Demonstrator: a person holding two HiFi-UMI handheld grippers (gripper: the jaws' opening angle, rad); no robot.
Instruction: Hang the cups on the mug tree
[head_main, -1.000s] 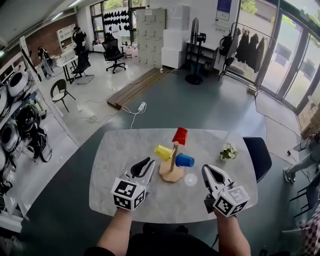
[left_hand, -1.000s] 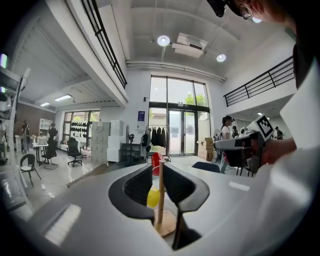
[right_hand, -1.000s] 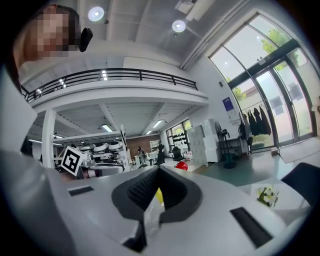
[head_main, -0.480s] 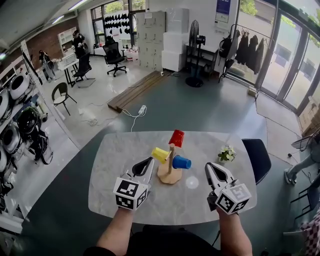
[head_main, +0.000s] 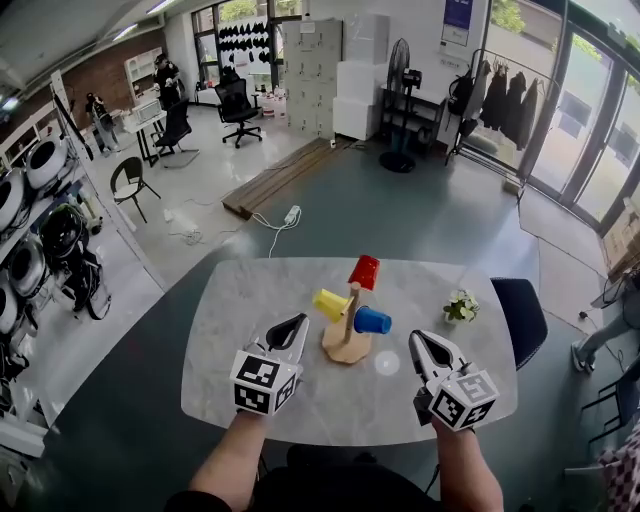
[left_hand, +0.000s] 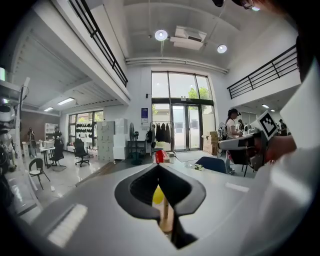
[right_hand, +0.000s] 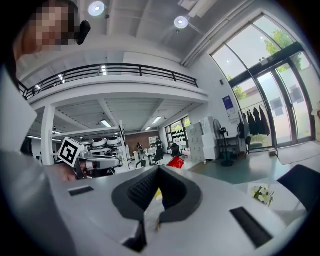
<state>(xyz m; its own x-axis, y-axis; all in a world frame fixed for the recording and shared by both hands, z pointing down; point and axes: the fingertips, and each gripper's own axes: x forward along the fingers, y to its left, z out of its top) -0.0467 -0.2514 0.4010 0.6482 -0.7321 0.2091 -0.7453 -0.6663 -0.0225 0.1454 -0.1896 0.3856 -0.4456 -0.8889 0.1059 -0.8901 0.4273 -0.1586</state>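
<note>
Over the near edge of the tabletop (head_main: 240, 300), left of middle: left gripper (head_main: 296, 326), jaws pressed together, nothing between them. Over the same edge toward the right corner: right gripper (head_main: 420, 342), likewise closed tight and empty. Between the two and a little farther in, about mid-tabletop: wooden mug tree (head_main: 350, 318), upright on its round base. Hung on its pegs: yellow cup (head_main: 329, 304) out to the left, blue cup (head_main: 372, 320) out to the right, red cup (head_main: 363, 271) at the top on the far side. Near the right edge, well apart from the tree: small potted plant (head_main: 460, 306). Beyond that edge: dark blue chair (head_main: 518, 310).
</note>
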